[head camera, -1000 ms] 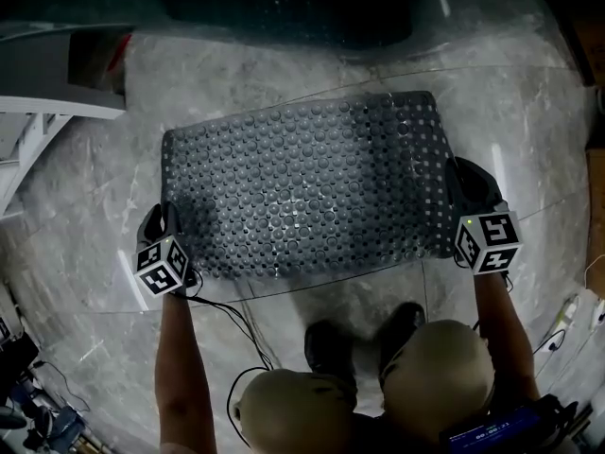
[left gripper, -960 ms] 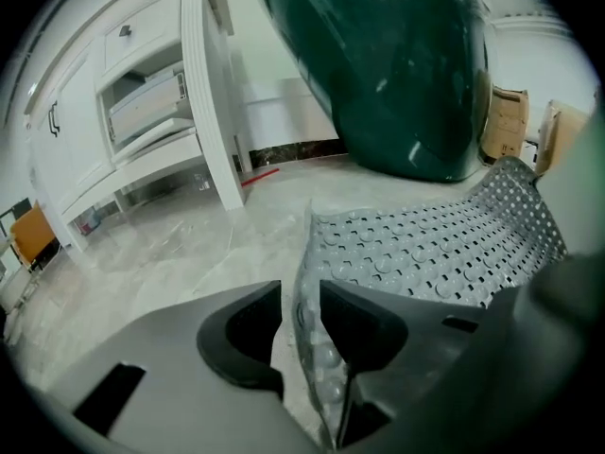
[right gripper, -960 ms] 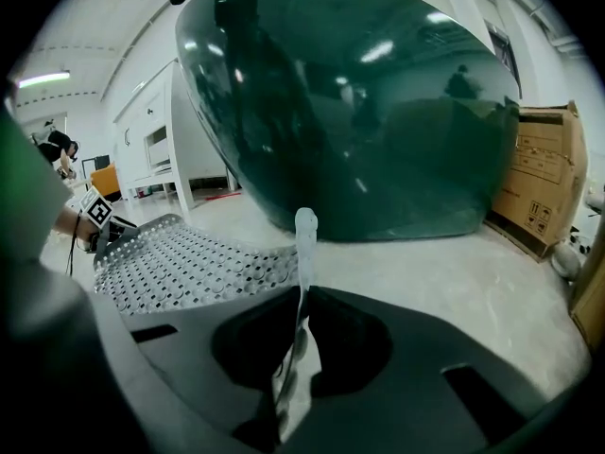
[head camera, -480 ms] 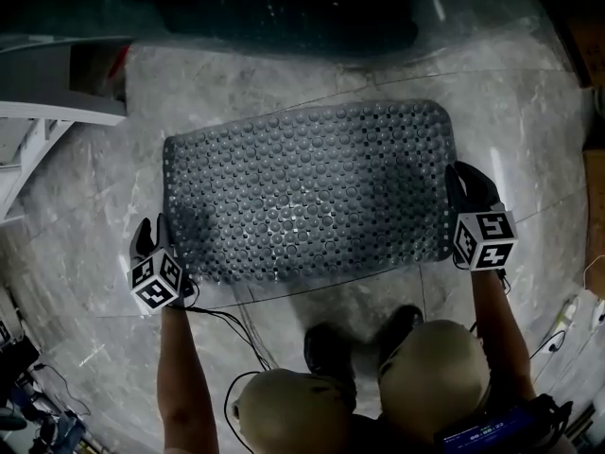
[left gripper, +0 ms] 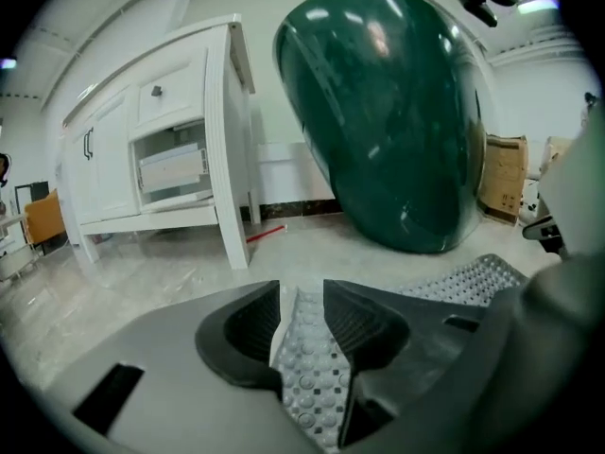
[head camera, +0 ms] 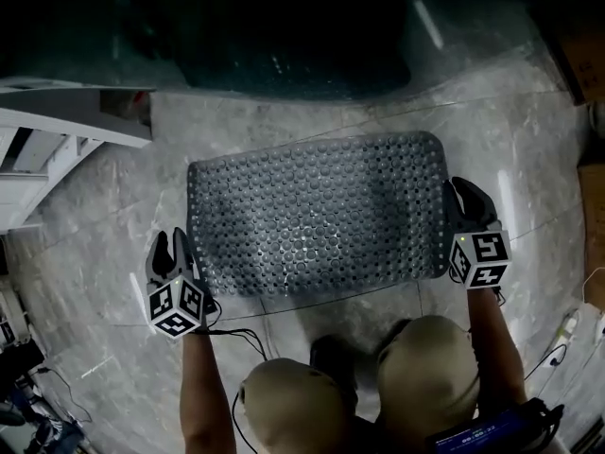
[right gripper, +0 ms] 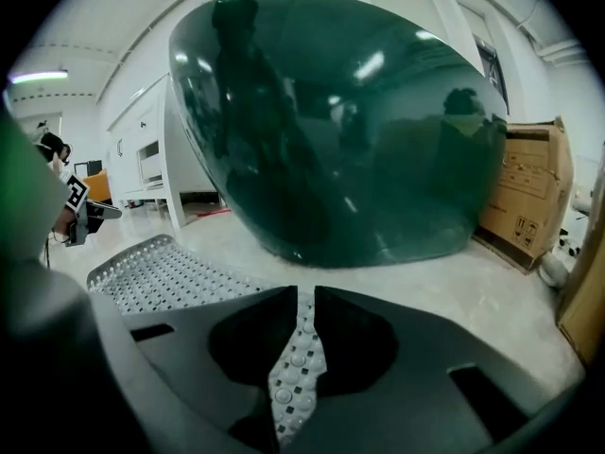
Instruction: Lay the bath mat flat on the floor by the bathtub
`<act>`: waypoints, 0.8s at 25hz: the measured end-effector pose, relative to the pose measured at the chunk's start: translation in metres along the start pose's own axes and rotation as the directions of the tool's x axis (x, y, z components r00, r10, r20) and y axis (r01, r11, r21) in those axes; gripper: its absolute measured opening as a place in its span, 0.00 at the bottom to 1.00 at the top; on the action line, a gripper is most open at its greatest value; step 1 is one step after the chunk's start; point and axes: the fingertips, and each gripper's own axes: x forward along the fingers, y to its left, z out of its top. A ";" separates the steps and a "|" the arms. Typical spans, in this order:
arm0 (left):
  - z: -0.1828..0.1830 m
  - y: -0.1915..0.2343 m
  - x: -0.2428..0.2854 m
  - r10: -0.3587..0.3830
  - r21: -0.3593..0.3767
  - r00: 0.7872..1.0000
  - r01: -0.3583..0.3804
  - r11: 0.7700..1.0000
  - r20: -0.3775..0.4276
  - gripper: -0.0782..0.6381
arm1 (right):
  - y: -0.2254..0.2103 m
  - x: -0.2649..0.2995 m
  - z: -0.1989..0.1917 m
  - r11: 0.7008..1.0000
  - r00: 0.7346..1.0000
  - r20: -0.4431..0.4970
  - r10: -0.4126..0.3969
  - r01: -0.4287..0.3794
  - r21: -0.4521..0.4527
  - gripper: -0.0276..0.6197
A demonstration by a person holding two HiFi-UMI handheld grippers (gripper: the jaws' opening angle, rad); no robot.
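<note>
The grey studded bath mat [head camera: 317,211] lies spread on the marble floor in front of the dark green bathtub [head camera: 284,36]. My left gripper [head camera: 170,251] sits at the mat's near left corner, just off its edge. Its jaws stand apart in the left gripper view [left gripper: 302,296], with a strip of mat [left gripper: 307,367] showing in the gap and the pads not pressing on it. My right gripper [head camera: 461,195] is at the mat's right edge. In the right gripper view [right gripper: 304,296] its jaws are nearly together, pinching the mat's edge [right gripper: 293,367].
A white cabinet [head camera: 57,130] stands at the left, beside the tub [left gripper: 388,112]. A cardboard box [right gripper: 529,197] is at the right of the tub [right gripper: 340,130]. Cables [head camera: 236,334] trail on the floor by the person's feet.
The mat has sunk flatter onto the floor. My left gripper has opened and drawn off the mat's left corner. The right gripper keeps its hold on the right edge.
</note>
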 end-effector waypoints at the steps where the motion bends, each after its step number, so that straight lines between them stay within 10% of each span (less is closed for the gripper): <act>1: 0.012 -0.007 -0.002 -0.008 -0.002 1.000 0.008 1.000 0.024 0.32 | 0.000 -0.002 0.012 1.000 1.000 0.024 0.002 -0.002 -0.009 0.14; 20: 0.172 -0.099 -0.052 -0.099 0.067 0.935 0.081 0.994 0.342 0.17 | 0.061 -0.059 0.193 0.980 0.912 0.369 0.180 -0.133 -0.149 0.11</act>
